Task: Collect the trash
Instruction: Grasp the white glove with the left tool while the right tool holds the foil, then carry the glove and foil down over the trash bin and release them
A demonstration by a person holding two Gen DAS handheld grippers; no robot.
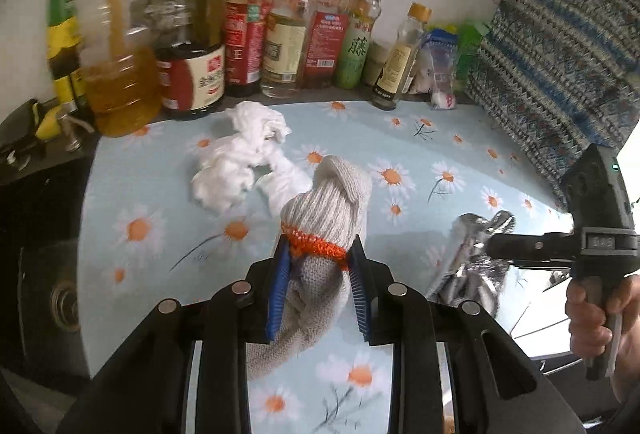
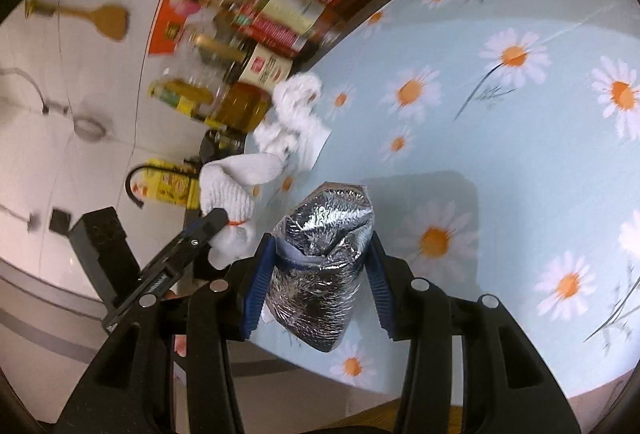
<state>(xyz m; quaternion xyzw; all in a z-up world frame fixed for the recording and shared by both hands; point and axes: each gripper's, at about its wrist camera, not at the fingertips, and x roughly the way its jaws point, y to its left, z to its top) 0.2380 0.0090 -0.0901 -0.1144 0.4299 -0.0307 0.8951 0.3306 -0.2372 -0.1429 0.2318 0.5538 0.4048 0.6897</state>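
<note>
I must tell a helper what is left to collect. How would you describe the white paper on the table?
Find the daisy-print tablecloth and its back edge, lined with bottles. Just before the amber oil bottle lies the crumpled white tissue. Alone loose on the cloth: soft, torn, unlabelled.

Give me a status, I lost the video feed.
Left gripper shut on knit glove. Right gripper shut on foil bag. Crumpled tissue on the table, nothing blocking it.

Daisy-print tablecloth (image 1: 420, 161) with crumpled white tissue (image 1: 240, 153) and, along its far edge, bottles (image 1: 280, 41).
</note>
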